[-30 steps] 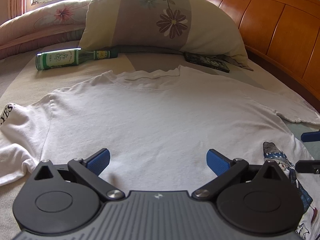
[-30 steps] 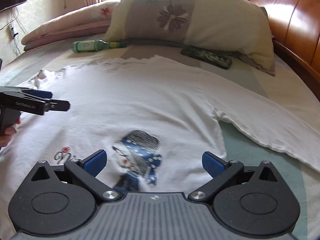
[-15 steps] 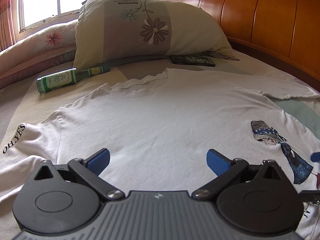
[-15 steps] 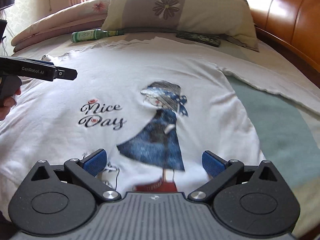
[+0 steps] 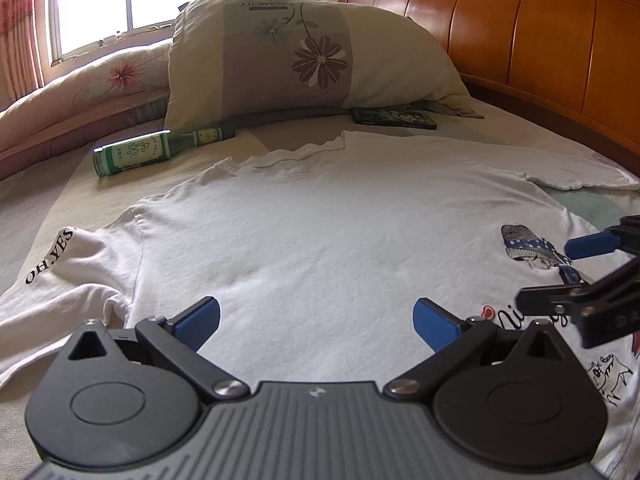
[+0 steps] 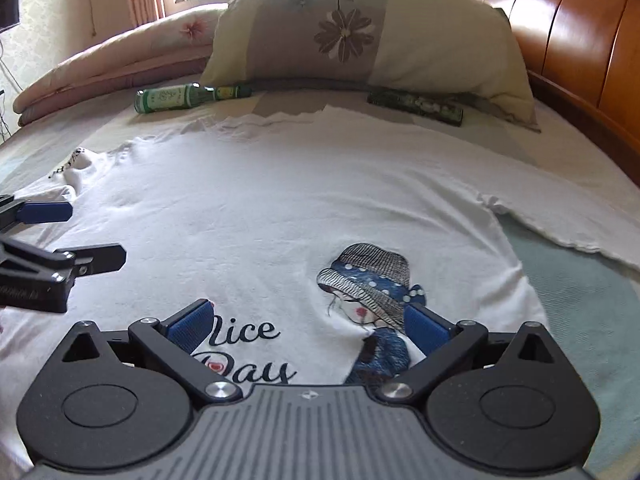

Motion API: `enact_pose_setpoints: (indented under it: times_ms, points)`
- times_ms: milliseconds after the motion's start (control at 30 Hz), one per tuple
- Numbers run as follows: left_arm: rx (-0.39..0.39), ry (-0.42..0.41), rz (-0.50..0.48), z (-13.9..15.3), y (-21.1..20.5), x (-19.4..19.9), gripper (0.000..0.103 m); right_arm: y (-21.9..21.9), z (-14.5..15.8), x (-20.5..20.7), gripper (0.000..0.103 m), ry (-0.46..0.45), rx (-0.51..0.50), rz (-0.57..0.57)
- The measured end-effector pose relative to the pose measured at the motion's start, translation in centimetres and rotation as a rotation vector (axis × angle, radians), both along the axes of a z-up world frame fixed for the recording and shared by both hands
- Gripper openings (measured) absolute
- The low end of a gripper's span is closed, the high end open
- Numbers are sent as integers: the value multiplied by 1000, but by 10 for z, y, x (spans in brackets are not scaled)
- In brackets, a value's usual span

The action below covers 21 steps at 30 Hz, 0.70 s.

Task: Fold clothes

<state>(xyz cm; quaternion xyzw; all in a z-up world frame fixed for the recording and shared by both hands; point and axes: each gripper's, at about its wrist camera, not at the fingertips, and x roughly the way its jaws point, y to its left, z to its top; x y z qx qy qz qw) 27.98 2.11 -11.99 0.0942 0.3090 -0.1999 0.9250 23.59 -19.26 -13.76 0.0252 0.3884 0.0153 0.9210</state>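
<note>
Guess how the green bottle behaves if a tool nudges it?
The bottle lies on its side on soft bedding, so it would probably roll. It looks like glass, so likely stiff, slippery and heavy for its size. The pillow by its neck might stop it.

white T-shirt (image 6: pixel 280 208) | spread flat, front up | girl print, "Nice Day" | on bed

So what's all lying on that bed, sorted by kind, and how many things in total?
White T-shirt: 1
Flowered pillow: 1
Folded pink quilt: 1
Green glass bottle: 1
Dark flat box: 1
Total: 5
</note>
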Motion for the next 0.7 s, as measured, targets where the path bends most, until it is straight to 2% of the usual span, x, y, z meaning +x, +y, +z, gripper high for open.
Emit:
enact_pose_setpoints:
  times_ms: [33,100,267,433,600,700]
  points:
    - [5,-4,-6,0,-1,-1,102,4,-6,0,103,16,1,-2]
    - [15,-12,-18,0,-2,-4,102,11,-12,-17,103,-12,-36,7]
    - [7,-9,-22,0,-3,-3,102,11,-13,-101,103,-64,-51,3]
    - [30,-10,-31,-3,-8,-5,102,4,-12,-171,103,-65,-29,-35]
    - [60,-21,-45,-5,-14,-10,102,2,-3,-178,103,-84,7,-72]
    - [73,-22,-58,-7,-16,-11,102,10,4,-168,103,-124,15,-38]
